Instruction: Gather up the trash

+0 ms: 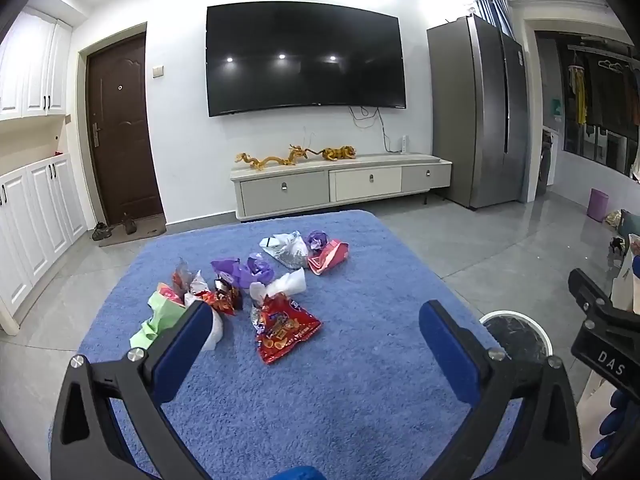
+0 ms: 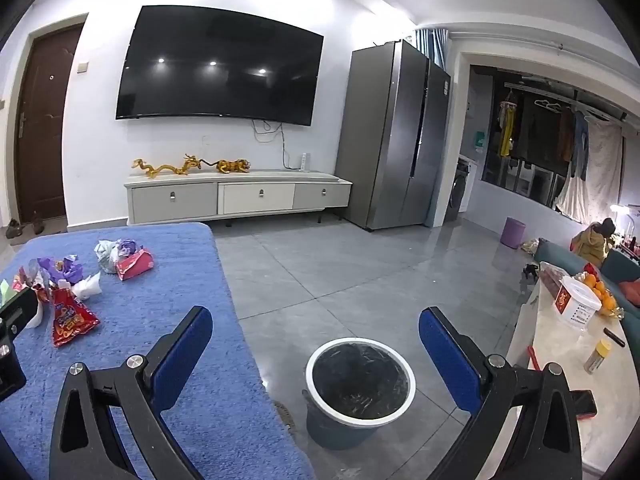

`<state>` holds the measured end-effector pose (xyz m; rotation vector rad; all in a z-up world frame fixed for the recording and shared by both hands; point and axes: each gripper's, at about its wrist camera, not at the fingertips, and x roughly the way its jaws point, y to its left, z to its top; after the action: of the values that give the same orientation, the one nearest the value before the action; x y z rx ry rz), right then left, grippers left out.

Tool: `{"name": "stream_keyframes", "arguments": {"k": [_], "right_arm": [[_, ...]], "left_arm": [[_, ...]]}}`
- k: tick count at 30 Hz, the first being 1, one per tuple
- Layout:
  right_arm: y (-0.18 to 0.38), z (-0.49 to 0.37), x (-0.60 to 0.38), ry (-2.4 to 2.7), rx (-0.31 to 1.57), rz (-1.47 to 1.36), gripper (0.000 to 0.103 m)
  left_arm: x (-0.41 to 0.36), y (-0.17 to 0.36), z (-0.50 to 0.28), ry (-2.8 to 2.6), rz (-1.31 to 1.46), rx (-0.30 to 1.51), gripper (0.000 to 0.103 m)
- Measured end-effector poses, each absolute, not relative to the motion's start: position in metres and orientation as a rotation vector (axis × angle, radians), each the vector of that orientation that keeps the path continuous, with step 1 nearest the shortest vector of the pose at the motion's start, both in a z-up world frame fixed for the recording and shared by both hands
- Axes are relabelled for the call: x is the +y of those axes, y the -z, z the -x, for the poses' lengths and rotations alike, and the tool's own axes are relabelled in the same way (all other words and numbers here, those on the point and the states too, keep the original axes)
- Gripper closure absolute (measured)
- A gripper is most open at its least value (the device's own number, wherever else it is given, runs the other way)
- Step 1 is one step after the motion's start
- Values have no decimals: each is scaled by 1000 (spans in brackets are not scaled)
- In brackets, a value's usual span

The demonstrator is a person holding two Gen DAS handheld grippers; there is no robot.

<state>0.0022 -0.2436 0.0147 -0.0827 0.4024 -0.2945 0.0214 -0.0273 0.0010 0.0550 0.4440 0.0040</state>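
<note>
Several pieces of trash lie on a blue rug (image 1: pixel 340 360): a red snack bag (image 1: pixel 286 330), a white tissue (image 1: pixel 286 284), purple wrappers (image 1: pixel 244 270), a green paper (image 1: pixel 160 316), a silver bag (image 1: pixel 288 250) and a pink packet (image 1: pixel 330 256). My left gripper (image 1: pixel 316 344) is open and empty, above the rug just short of the red snack bag. My right gripper (image 2: pixel 316 348) is open and empty, above a bin (image 2: pixel 360 384) with a white rim and dark liner on the floor beside the rug (image 2: pixel 160 360). The trash (image 2: pixel 74 320) lies to its left.
A TV cabinet (image 1: pixel 340 184) stands at the far wall under a TV, with a fridge (image 1: pixel 480 112) to its right. A white table (image 2: pixel 568 368) with a box, oranges, a bottle and a phone is at the right. A purple bin (image 2: pixel 513 233) stands on the grey floor.
</note>
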Motion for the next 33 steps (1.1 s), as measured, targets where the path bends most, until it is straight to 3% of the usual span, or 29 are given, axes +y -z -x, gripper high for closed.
{"name": "stream_keyframes", "arguments": {"k": [12, 33], "right_arm": [[-9, -6, -263, 332, 422, 56, 0], [4, -19, -266, 357, 454, 62, 0]], "left_arm": [[-47, -9, -43, 32, -118, 403, 0], [-46, 7, -82, 104, -124, 514, 0]]}}
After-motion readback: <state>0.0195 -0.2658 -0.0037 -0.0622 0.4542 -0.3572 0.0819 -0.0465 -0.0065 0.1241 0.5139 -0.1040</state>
